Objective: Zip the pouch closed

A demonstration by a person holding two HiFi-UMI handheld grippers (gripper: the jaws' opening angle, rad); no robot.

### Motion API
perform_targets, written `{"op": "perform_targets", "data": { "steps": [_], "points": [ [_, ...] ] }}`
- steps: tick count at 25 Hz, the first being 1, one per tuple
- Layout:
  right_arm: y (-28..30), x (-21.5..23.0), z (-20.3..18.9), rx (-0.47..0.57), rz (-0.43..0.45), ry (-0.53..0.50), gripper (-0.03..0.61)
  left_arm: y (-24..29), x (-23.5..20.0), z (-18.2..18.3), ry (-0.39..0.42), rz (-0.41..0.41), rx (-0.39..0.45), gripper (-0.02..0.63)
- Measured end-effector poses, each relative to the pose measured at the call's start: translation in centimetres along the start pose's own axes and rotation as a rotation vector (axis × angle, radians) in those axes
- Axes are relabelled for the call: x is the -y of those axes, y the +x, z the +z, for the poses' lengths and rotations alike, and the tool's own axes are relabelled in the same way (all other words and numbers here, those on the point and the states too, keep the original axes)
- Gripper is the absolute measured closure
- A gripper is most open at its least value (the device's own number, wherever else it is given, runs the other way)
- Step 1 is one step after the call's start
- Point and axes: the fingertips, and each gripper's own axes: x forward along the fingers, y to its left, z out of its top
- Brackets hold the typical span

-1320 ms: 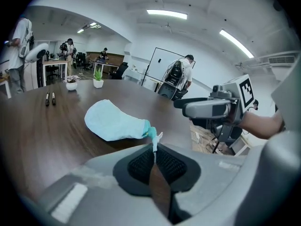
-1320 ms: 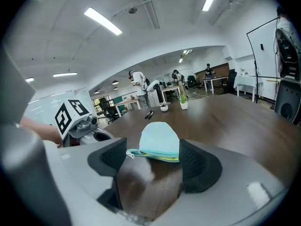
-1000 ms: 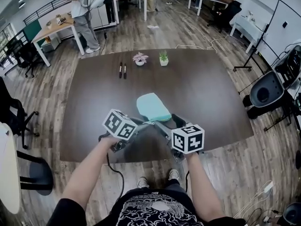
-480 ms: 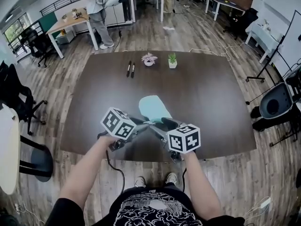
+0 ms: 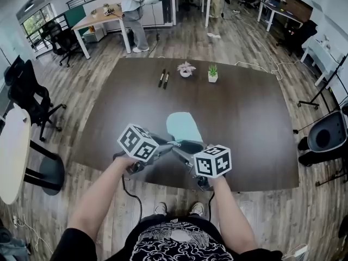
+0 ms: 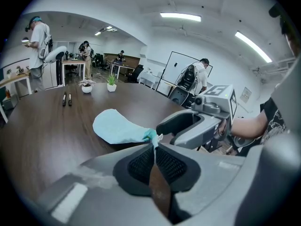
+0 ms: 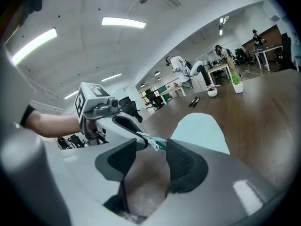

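Teal pouch (image 5: pixel 184 127) corner is pinched in the left tool (image 6: pixel 154 150); right tool (image 7: pixel 151 145), half-spread and just closing around the zipper pull (image 7: pixel 154 142), should clamp squarely before sliding.

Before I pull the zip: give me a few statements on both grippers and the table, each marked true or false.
1. The left gripper is shut on the pouch's near end. True.
2. The right gripper is clamped on the zip pull. False: its jaws have just been closing but stand apart, with the pull between them and not pressed.
3. Two pens lie against the pouch. False: they lie far across the table, near the plants.
4. Two small potted plants stand at the table's far side. True.
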Motion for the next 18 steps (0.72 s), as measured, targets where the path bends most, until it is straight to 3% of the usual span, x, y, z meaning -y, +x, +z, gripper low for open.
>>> {"op": "perform_targets", "data": {
  "steps": [9, 15, 18],
  "points": [
    [0.26, -0.48, -0.56, -0.006, 0.093, 0.081, 0.431, 0.15, -0.04, -0.42, -0.036, 0.013, 0.002, 0.594],
    [0.47, -0.41, -0.46, 0.022, 0.088, 0.14, 0.476, -0.11, 0.02, -0.58, -0.04, 0.001, 0.012, 0.594],
    [0.62, -0.42, -0.8, 0.017, 0.056, 0.123, 0.495, -0.24, 0.08, -0.72, -0.039, 0.002, 0.015, 0.594]
  ]
}}
